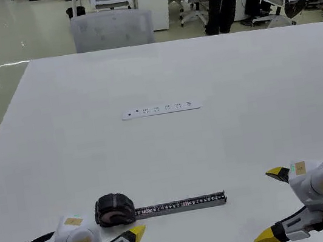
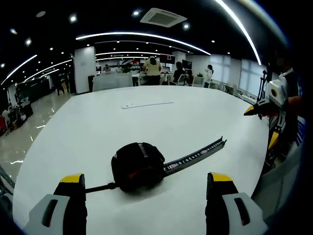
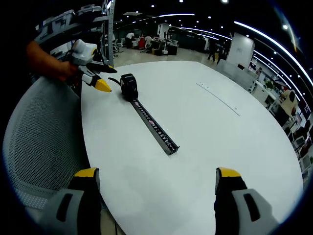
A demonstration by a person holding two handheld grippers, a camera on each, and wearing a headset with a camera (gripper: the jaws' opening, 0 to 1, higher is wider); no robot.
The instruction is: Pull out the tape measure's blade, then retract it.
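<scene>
In the head view a white surface (image 1: 247, 83) carries a white power strip (image 1: 161, 109) near its middle. The tape measure (image 1: 114, 209) lies well to the person's side of that strip, its black case flat on the surface. Its blade (image 1: 181, 204) is drawn out to the right and lies flat. The left tongs (image 1: 82, 241) sit on the near side of the strip, just beside the case. They are released, and one yellow tip is close to the blade without touching it. The right tongs (image 1: 272, 204) are also on the strip's near side, off to the right and spread wide with nothing in them. A grey chair (image 1: 112, 29) stands beyond the surface's far edge.

In the left gripper view the left tongs (image 2: 146, 178) are released, with the tape measure (image 2: 138, 165) lying ahead between the two jaws. Its blade (image 2: 195, 154) runs off to the right and a thin strap (image 2: 95, 187) trails left. The power strip (image 2: 146, 104) lies far beyond, and the right tongs (image 2: 262, 125) hang at the right.

In the right gripper view the right tongs (image 3: 156, 172) are spread and hold nothing. The blade (image 3: 154, 126) stretches from the case (image 3: 128, 84) towards them, left of the power strip (image 3: 217, 98). The left tongs (image 3: 102, 73) are beside the case, and a mesh chair back (image 3: 44, 137) shows at the left.
</scene>
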